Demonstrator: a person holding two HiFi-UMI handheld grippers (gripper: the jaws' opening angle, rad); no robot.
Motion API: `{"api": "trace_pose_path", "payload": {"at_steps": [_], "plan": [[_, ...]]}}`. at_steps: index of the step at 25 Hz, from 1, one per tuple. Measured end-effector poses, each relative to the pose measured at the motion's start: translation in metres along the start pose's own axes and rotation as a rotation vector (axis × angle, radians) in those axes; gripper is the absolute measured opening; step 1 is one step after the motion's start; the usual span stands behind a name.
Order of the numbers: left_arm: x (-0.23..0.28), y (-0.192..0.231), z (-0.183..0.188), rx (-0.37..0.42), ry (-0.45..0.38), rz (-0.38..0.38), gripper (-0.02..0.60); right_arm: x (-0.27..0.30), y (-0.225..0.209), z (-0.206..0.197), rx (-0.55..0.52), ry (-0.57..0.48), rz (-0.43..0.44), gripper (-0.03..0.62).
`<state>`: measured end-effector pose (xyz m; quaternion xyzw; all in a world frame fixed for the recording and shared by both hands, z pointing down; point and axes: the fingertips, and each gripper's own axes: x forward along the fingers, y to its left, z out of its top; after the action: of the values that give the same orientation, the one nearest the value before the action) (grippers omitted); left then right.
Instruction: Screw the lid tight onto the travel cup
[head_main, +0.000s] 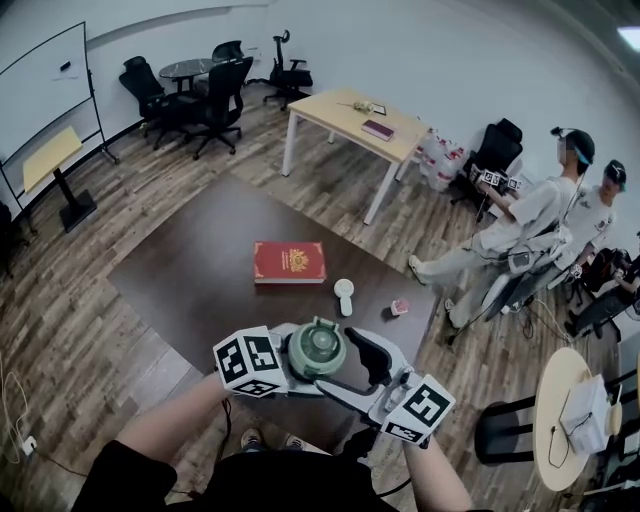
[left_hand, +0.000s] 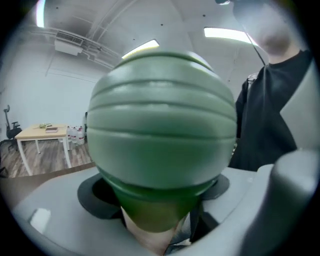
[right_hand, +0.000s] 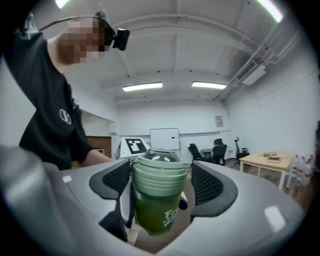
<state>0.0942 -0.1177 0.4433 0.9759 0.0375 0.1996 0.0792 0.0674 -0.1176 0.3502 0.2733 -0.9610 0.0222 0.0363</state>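
Two grippers meet close to the person's body, above the near edge of the dark table (head_main: 190, 260), and the green travel cup (right_hand: 155, 212) is in the air between them. The left gripper (head_main: 300, 370) is clenched on the cup body and carries it. The right gripper (right_hand: 161, 182) is released: its jaws stand on both sides of the ribbed lid (right_hand: 159, 172), the left pad very near the ribs and the right pad with a small gap.

I think the main danger is a crooked thread. If the lid sits tilted when the right jaws close and turn, it may jam instead of going down. The cup body looks smooth, so it may also rotate inside the left jaws together with the lid, and then nothing gets tighter. If that hold gets loose during the twist, the cup can fall.

Some things I cannot judge. No view shows the thread, so it is not clear how far the lid is already on. In the left gripper view the lid (left_hand: 162, 125) covers almost everything, and only the edges of the pads appear. The white print on the cup is partly cut off.
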Motion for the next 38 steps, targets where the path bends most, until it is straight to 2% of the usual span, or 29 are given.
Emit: {"api": "trace_pose_path", "payload": {"at_steps": [3,5,7,9,13,16,22,25,27,29,33,36,38], "plan": [[0.004,-0.019,-0.002,0.058,0.043,-0.084,0.411,0.001,0.012,0.000,-0.055,0.044,0.182,0.407],[0.006,-0.027,-0.002,0.076,0.050,-0.105,0.411,0.000,0.017,0.000,-0.055,0.062,0.254,0.416],[0.007,-0.029,-0.003,0.087,0.054,-0.100,0.411,0.000,0.019,0.000,-0.049,0.069,0.283,0.417],[0.007,-0.025,-0.004,0.090,0.059,-0.075,0.410,0.001,0.017,-0.002,-0.046,0.072,0.259,0.422],[0.008,-0.013,-0.007,0.083,0.068,-0.019,0.410,0.007,0.010,-0.005,-0.023,0.059,0.125,0.422],[0.009,-0.010,-0.007,0.047,0.045,0.010,0.408,0.009,0.006,-0.005,0.013,0.052,-0.004,0.422],[0.017,0.008,-0.008,0.042,0.051,0.128,0.408,0.008,-0.008,-0.012,0.081,0.087,-0.416,0.422],[0.018,0.009,-0.009,0.028,0.046,0.128,0.408,0.008,-0.010,-0.014,0.097,0.083,-0.485,0.423],[0.018,0.010,-0.011,0.024,0.052,0.129,0.408,0.009,-0.011,-0.015,0.095,0.080,-0.469,0.423],[0.016,0.011,-0.012,0.010,0.044,0.121,0.408,0.011,-0.009,-0.014,0.085,0.061,-0.405,0.422],[0.007,0.003,-0.002,-0.016,-0.014,0.043,0.410,0.003,-0.001,-0.001,0.053,-0.001,-0.188,0.420],[0.003,-0.010,0.003,0.027,-0.008,-0.028,0.410,-0.006,-0.001,0.005,0.024,-0.021,-0.042,0.421],[0.005,-0.020,0.003,0.064,0.016,-0.075,0.410,-0.009,0.007,0.003,-0.001,-0.005,0.096,0.420]]}}
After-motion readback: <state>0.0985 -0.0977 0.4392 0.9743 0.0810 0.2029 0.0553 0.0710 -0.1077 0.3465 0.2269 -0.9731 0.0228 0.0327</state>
